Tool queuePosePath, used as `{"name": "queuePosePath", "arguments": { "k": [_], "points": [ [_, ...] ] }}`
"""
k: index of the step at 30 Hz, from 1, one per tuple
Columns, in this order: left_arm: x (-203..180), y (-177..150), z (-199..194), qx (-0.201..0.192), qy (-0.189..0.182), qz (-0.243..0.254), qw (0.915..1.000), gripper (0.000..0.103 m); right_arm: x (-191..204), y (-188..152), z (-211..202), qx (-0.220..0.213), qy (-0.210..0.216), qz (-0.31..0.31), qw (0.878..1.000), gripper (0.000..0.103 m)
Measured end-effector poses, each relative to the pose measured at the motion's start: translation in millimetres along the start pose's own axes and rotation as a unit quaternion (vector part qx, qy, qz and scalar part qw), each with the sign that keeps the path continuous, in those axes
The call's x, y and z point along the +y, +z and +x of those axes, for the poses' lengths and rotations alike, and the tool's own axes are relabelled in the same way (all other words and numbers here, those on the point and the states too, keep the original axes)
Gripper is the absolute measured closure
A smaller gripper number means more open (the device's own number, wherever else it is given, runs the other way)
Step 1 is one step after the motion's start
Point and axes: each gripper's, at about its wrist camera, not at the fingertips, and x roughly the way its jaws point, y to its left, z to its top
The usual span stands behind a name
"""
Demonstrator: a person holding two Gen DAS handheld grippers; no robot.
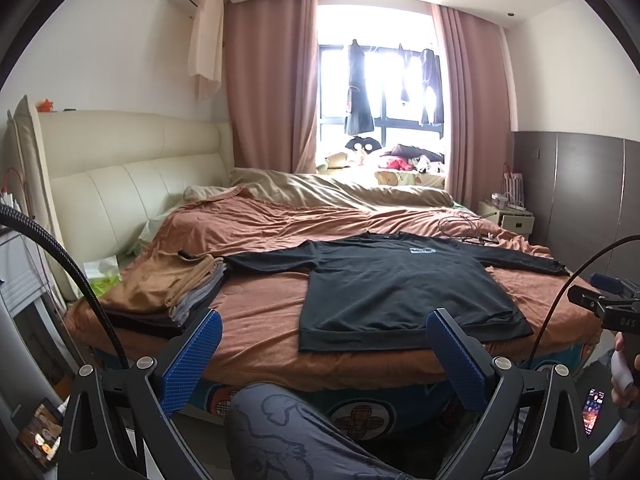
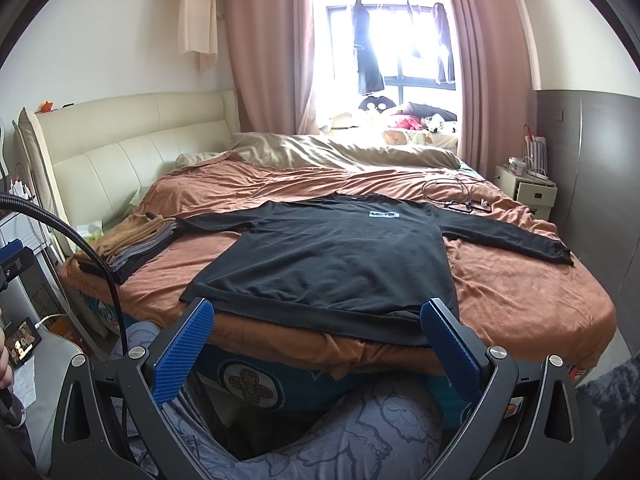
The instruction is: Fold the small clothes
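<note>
Two grippers: left gripper (image 1: 322, 330) and right gripper (image 2: 316, 320), both with blue-padded fingers spread wide apart and nothing between them, held short of the bed's near edge.
Black long-sleeved shirt (image 2: 332, 256): spread flat, front up, on the rust-brown bedspread (image 2: 520, 288); sleeves stretched out toward 9 and 3 o'clock, collar at 12 o'clock, hem at 6 o'clock reaching the mattress edge.
Chest label (image 2: 383, 214): white patch near the collar; lettering too small to read.
Folded stack (image 1: 176, 292): tan and grey garments piled at 9 o'clock of the shirt, the left sleeve's cuff reaching up to it.
Cables (image 2: 452, 196): loose coil on the bedspread at 1 o'clock of the shirt, just beyond the right shoulder.
Knee (image 1: 288, 428): patterned grey trouser leg below the fingers, at 6 o'clock in both views.
Left wrist view only: the other gripper's black body at the 3 o'clock edge, gripped by a hand (image 1: 624, 372); a phone screen (image 1: 595, 410) beneath it.
Right wrist view only: the shirt's right cuff (image 2: 562, 254) in full; a lit screen (image 2: 24, 342) at 8 o'clock.
</note>
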Motion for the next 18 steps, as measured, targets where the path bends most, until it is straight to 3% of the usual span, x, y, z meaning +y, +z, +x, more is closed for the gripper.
{"name": "queuePosePath", "arguments": {
  "k": [18],
  "points": [
    [-3.6,-2.1,-5.0,-0.004,-0.002,0.003,1.0000,0.000,2.2,0.7,-4.3,0.002,0.003,-0.004,1.000,0.000]
  ]
}}
